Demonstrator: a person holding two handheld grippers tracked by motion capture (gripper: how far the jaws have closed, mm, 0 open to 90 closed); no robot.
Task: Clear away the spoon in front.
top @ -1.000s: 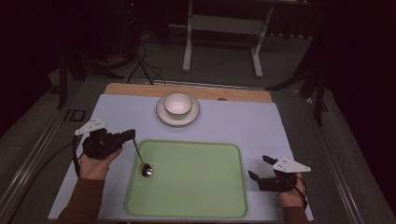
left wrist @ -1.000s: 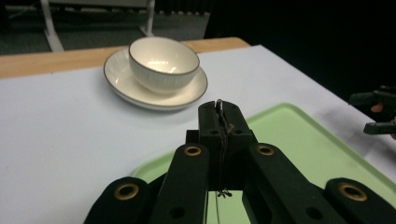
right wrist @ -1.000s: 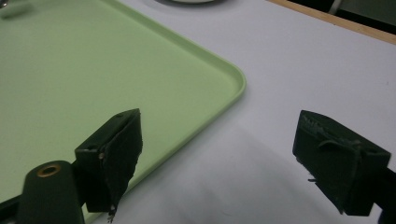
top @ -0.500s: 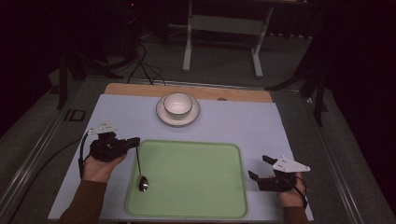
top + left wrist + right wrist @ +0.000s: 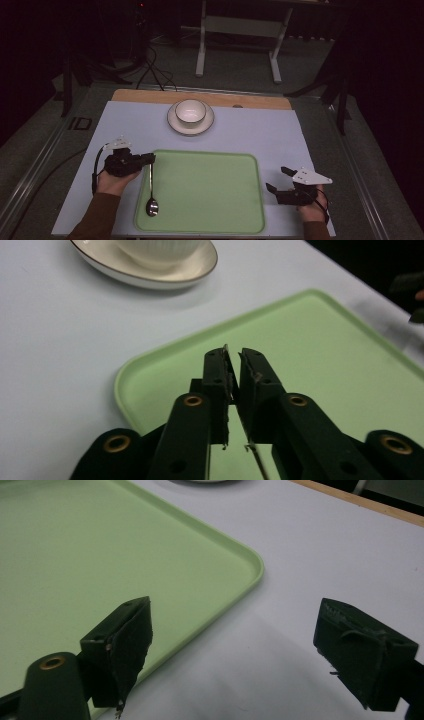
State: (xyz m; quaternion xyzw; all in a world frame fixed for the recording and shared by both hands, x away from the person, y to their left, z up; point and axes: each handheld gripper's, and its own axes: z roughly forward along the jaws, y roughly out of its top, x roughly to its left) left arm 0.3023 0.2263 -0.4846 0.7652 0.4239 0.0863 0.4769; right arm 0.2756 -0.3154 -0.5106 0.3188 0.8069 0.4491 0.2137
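Pale table point(image 5: 90, 150), bowl point(image 5: 190, 111) on saucer point(image 5: 175, 125) beyond tray point(image 5: 210, 185)

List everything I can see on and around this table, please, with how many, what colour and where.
Spoon: one, silver, lying on the tray's left side, bowl end nearest the person.
Tray: one, pale green, front middle of the table.
Bowl: one, white, on the saucer.
Saucer: one, white, far middle of the table.
Table: one, light blue-grey top with a wooden far edge.
Metal stand: one, grey, on the floor behind.
Left gripper: one, black, jaws just parting at the spoon's handle tip.
Right gripper: one, black, open, right of the tray.
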